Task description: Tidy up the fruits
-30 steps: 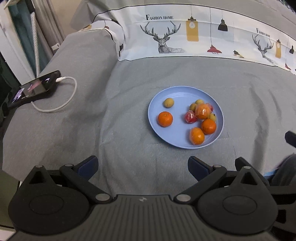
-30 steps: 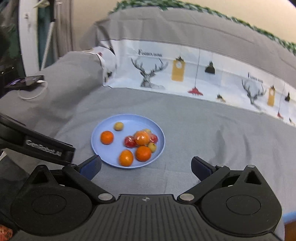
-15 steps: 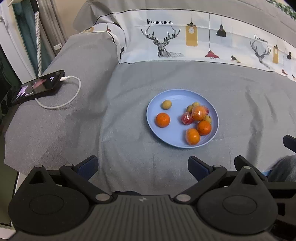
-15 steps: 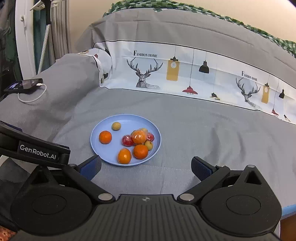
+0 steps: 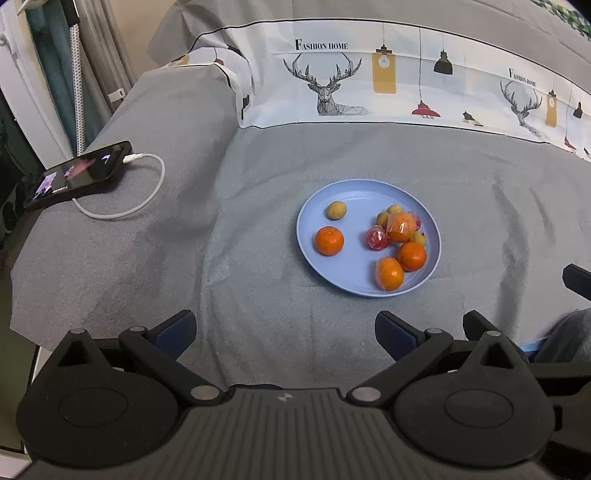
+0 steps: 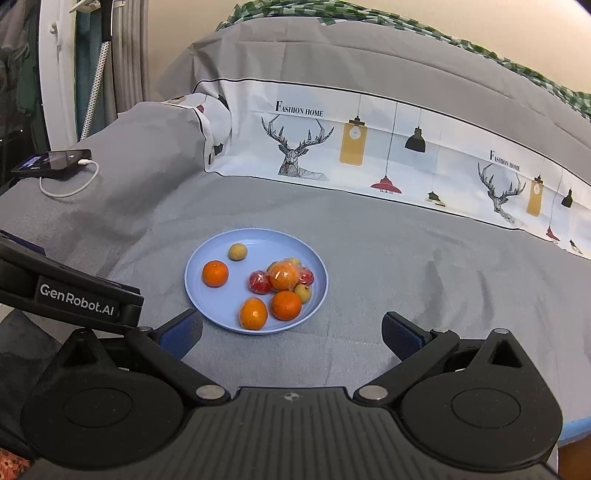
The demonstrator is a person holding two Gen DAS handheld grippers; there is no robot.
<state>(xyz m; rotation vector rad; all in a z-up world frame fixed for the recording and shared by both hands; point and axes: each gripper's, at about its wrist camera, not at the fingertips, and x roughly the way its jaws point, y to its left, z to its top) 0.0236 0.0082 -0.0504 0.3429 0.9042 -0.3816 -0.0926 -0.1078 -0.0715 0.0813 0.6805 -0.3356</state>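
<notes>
A grey bedsheet (image 6: 424,280) is spread over the whole surface. Behind it, a white printed band (image 6: 369,155) with deer and lamps is seen on grey bedding. A plain cream wall (image 6: 480,33) is seen above. At the left, a phone (image 5: 77,173) with a white cable (image 5: 133,195) is laid, and curtains (image 6: 129,51) are hung.

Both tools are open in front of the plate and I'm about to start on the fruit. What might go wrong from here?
1. The blue plate sits on soft, wrinkled grey bedding; pressing down could tip it and roll fruit off.
2. The plastic-wrapped orange rests on the clustered fruit; grabbing there may slip or knock neighbours.
3. The left tool and right tool are close together, so reaching at once risks a clash.
</notes>
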